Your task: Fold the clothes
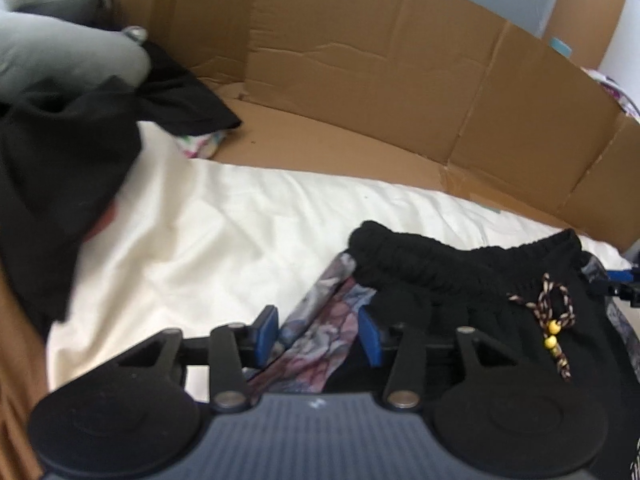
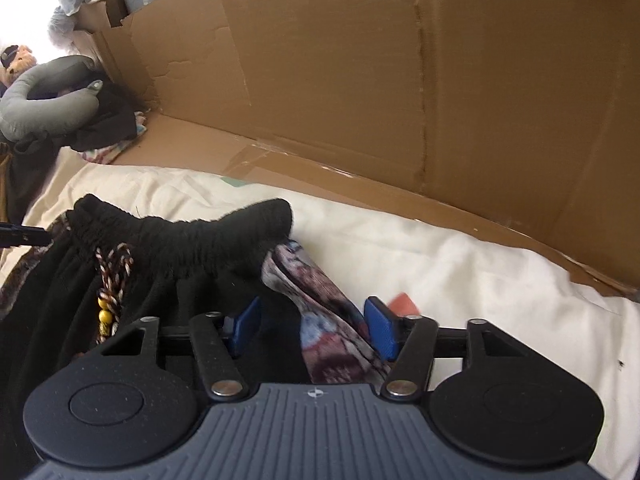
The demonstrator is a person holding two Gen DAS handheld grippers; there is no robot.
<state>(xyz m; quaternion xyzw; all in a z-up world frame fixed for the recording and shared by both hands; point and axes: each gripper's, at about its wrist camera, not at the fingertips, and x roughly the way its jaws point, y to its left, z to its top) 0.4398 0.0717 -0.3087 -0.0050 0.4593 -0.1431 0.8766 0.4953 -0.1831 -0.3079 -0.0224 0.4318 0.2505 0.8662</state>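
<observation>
Bright daylight, blown out at upper left of right wrist view. White sheet (image 2: 460, 264) near overexposed. Left view motion-blurred, especially black cloth (image 1: 60, 184) at left. Fisheye bends cardboard wall (image 1: 400, 80); dark corners.

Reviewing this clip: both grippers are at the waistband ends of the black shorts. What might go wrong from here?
1. The left gripper and right gripper have wide-set jaws with only the patterned side panel between them; a shallow bite might slip.
2. The beaded drawstring hangs loose and could get trapped in a fold.
3. The dark clothes pile lies on the white sheet, crowding the folding space.
</observation>
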